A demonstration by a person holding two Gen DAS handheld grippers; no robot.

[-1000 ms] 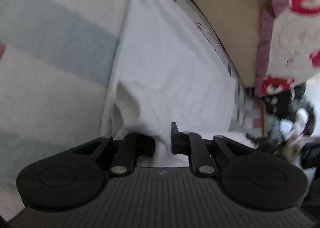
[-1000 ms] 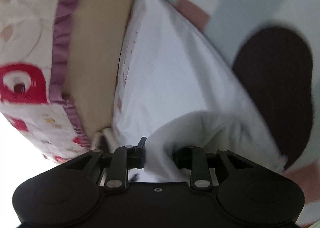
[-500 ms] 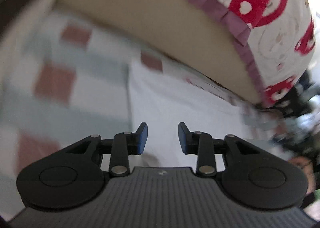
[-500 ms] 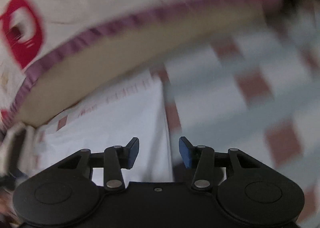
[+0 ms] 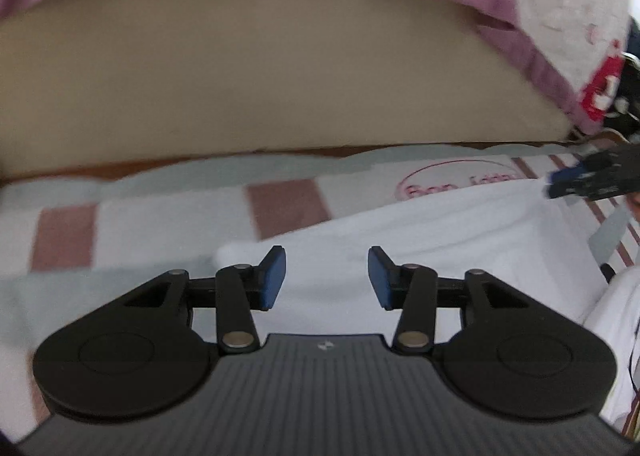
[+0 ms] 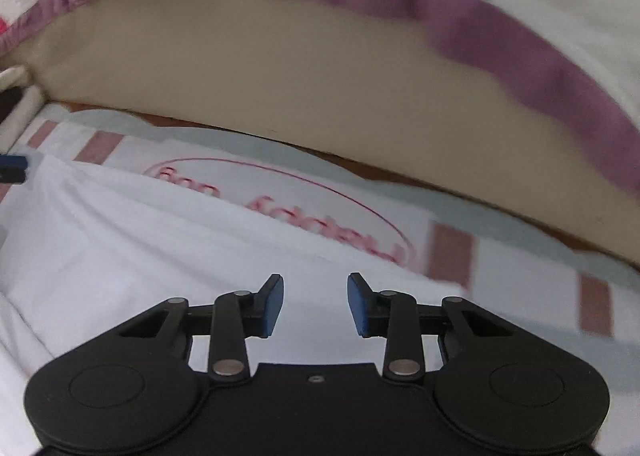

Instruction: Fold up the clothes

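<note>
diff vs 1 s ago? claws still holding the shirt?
No. Both the left claw and right claw, shut on folds of the white T-shirt a second ago, have let go and stand open above it. The shirt now lies flat. Checked sheet and pillow unchanged.

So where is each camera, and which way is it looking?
Left wrist view: it sits on the left gripper, looking forward along its open fingers at the white shirt on the checked blanket; the right gripper's tip peeks in at the right edge.
Right wrist view: it sits on the right gripper, fingers open, looking at the same shirt and its red print; a dark tip at the left edge is probably the other gripper.
Both share: the shirt, the blanket and the purple-trimmed cushion behind.
</note>
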